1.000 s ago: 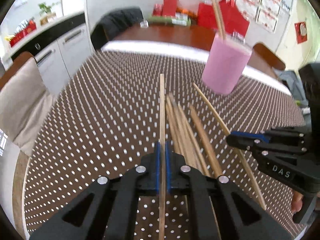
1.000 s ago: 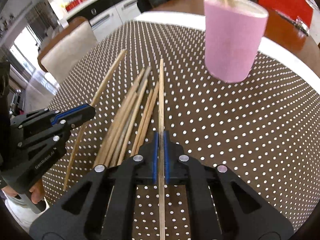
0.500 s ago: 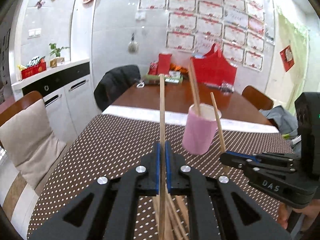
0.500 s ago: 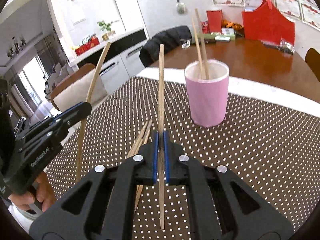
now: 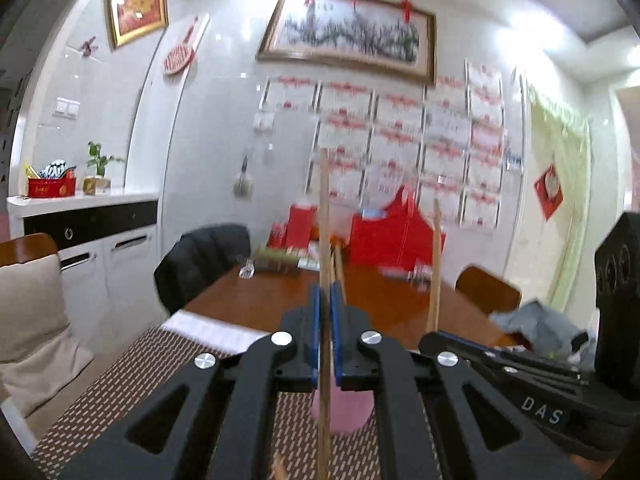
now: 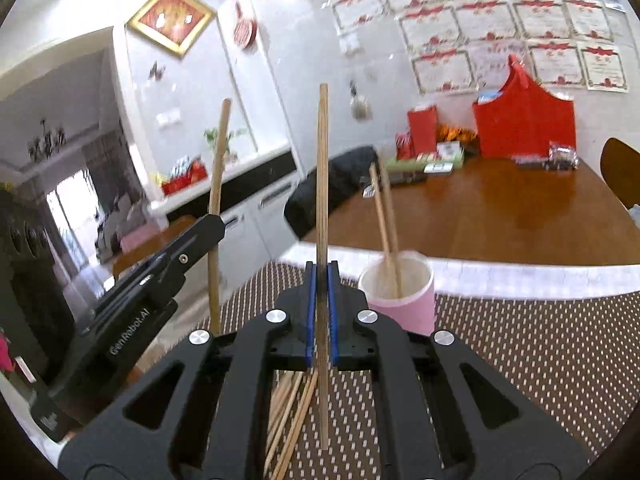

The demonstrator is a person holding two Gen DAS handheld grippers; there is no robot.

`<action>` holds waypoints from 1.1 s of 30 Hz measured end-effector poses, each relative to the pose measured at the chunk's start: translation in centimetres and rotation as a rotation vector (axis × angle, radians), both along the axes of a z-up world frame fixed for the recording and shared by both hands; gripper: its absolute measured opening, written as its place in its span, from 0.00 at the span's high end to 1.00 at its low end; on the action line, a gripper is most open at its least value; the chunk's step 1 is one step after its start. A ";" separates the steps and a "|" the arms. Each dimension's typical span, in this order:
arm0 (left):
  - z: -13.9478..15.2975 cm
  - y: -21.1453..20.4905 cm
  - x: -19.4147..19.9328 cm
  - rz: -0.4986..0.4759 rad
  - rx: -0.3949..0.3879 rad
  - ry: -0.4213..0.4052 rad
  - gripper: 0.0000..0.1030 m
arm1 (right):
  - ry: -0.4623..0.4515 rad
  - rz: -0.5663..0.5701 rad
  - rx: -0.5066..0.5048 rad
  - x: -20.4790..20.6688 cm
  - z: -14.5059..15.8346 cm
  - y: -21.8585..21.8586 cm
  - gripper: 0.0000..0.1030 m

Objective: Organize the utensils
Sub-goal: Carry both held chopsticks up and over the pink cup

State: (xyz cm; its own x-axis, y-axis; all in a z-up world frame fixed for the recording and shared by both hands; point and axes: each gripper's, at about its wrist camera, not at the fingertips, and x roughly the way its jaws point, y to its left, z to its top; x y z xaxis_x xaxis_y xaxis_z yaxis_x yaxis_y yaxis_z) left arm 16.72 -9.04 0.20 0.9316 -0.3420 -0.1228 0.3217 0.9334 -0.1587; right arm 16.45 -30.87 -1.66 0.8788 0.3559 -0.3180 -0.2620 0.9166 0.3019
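We see the left hand-held gripper (image 5: pixel 325 336) clamped shut on a single wooden chopstick (image 5: pixel 323 240), which runs straight up the centre of the left wrist frame. At the lower right of that frame the right hand-held gripper (image 5: pixel 434 338) appears from the side, with its own chopstick rising upright from its tip.

In the right wrist view, the right hand-held gripper (image 6: pixel 321 312) is likewise closed on one chopstick (image 6: pixel 322 184) standing upright mid-frame. The left hand-held gripper (image 6: pixel 214 222) enters from the left edge, pinching its chopstick (image 6: pixel 218 184).

The pink cup (image 6: pixel 400 296) stands on the dotted mat (image 6: pixel 540 360) just right of centre, behind the right jaws, with two chopsticks (image 6: pixel 384 232) leaning inside it. In the left wrist view only a part of the pink cup (image 5: pixel 352 412) shows below the jaws.

Loose chopsticks (image 6: pixel 290 412) lie in a bundle on the surface at the bottom centre, under the right hand-held gripper.
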 end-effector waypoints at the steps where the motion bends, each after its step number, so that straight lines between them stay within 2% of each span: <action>1: 0.2 -0.3 0.4 0.003 -0.011 -0.009 0.95 | -0.015 -0.012 0.005 0.3 0.2 -0.3 0.95; 5: 1.0 -1.2 2.3 -0.020 -0.074 -0.037 0.95 | -0.054 -0.054 0.028 1.6 0.7 -1.7 0.95; 10: 1.3 -3.0 4.0 -0.041 -0.104 -0.095 0.95 | -0.107 -0.071 0.077 3.3 2.0 -3.4 0.94; 15: 1.0 -4.7 5.8 -0.044 -0.118 -0.133 0.95 | -0.159 -0.104 0.076 4.7 2.9 -4.3 0.94; 21: 0.4 -5.7 7.8 -0.012 -0.142 -0.157 0.94 | -0.195 -0.130 0.074 6.1 2.6 -4.9 0.94; 25: 0.1 -6.0 8.7 0.018 -0.151 -0.183 0.95 | -0.225 -0.153 0.106 6.7 2.2 -5.8 0.95; 33: -1.1 -6.5 11.1 0.029 -0.168 -0.163 0.95 | -0.234 -0.189 0.131 8.0 0.9 -6.3 0.95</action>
State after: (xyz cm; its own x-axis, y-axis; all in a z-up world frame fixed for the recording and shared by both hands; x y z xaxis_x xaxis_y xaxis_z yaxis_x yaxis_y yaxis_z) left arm 27.81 -15.52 -0.86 0.9443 -0.3176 0.0860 0.3290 0.9076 -0.2608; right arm 24.44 -37.18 -0.80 0.9770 0.2041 -0.0622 -0.1670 0.9130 0.3722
